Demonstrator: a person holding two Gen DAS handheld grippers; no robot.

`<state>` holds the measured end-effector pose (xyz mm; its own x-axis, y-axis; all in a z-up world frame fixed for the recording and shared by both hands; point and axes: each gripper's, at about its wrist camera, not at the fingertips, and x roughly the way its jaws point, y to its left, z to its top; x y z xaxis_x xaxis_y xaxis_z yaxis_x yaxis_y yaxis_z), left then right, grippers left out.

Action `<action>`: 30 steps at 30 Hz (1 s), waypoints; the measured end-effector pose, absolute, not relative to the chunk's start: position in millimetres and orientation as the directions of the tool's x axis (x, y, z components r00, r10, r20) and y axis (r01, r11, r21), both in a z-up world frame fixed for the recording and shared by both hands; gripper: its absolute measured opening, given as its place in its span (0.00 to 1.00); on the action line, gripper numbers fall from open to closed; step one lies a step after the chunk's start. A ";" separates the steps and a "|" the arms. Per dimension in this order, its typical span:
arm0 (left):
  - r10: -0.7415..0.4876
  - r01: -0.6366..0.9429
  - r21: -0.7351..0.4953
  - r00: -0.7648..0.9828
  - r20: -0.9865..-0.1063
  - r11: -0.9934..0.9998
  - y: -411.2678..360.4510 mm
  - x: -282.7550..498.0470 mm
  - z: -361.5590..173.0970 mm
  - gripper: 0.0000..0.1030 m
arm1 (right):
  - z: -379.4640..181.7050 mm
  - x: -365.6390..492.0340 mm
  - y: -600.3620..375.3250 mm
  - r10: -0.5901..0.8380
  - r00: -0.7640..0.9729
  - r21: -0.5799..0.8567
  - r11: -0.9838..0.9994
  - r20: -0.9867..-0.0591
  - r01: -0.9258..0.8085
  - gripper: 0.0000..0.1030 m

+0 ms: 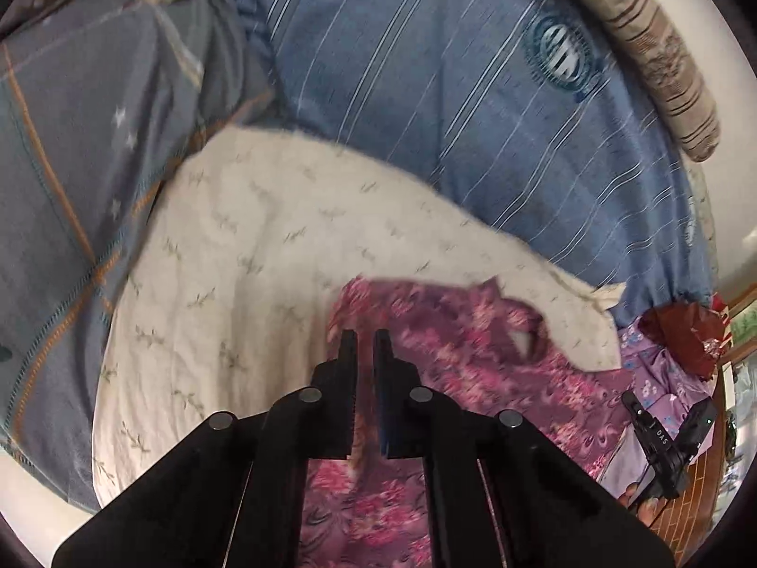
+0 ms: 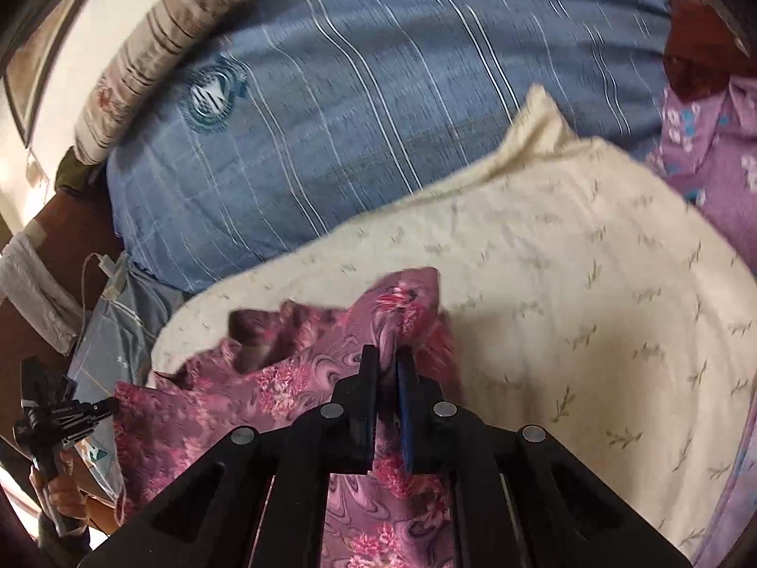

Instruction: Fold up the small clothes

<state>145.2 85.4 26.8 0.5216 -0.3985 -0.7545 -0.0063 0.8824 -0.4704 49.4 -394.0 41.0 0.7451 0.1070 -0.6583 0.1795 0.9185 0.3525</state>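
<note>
A small pink and purple floral garment lies on a cream sheet with a leaf print. My left gripper is shut on the garment's edge, cloth pinched between its fingers. In the right wrist view the same garment is bunched and lifted, and my right gripper is shut on a raised fold of it. The cream sheet spreads to the right. The right gripper shows in the left wrist view at the far right; the left gripper shows in the right wrist view at the far left.
A blue striped quilt with a round emblem lies behind the sheet. A grey-blue checked pillow is at the left. A beige striped pillow lies at the back. Lilac flowered cloth and a dark red item lie beside the sheet.
</note>
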 end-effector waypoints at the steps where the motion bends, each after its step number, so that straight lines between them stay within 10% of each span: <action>1: -0.388 -0.003 -0.461 0.536 -0.750 0.887 84.1 147.4 31.9 0.05 | 46.1 50.5 -393.0 0.105 0.752 0.345 0.923 -0.650 0.169 0.07; 9: -0.452 -0.081 -0.527 0.415 -0.790 0.846 101.3 172.5 -5.2 0.10 | 46.7 65.1 -415.7 0.169 0.739 0.445 0.874 -0.652 0.193 0.11; 13: -0.459 -0.102 -0.515 0.330 -0.825 0.851 96.8 170.0 -33.5 0.38 | 13.4 68.9 -422.8 0.169 0.687 0.448 0.859 -0.706 0.249 0.39; 17: -0.481 -0.040 -0.521 0.327 -0.813 0.853 79.5 163.1 -34.9 0.29 | -11.2 72.4 -428.5 0.206 0.674 0.513 0.807 -0.709 0.292 0.48; 19: -0.432 -0.017 -0.466 0.345 -0.833 0.885 67.3 156.1 -28.6 0.04 | -21.2 75.6 -425.5 0.187 0.665 0.493 0.814 -0.723 0.307 0.44; 21: -0.450 -0.011 -0.484 0.350 -0.822 0.875 64.5 149.7 -24.2 0.02 | -25.3 77.4 -416.5 0.154 0.635 0.429 0.850 -0.757 0.305 0.06; 30: -0.493 0.025 -0.555 0.495 -0.716 0.832 74.1 147.1 35.5 0.00 | 54.1 49.8 -405.2 0.159 0.785 0.462 0.869 -0.598 0.176 0.04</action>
<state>147.1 74.1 35.5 0.4948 -0.4926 -0.7159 0.0254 0.8317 -0.5547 49.8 -405.2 54.1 0.7853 0.1588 -0.5984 0.1762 0.8693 0.4618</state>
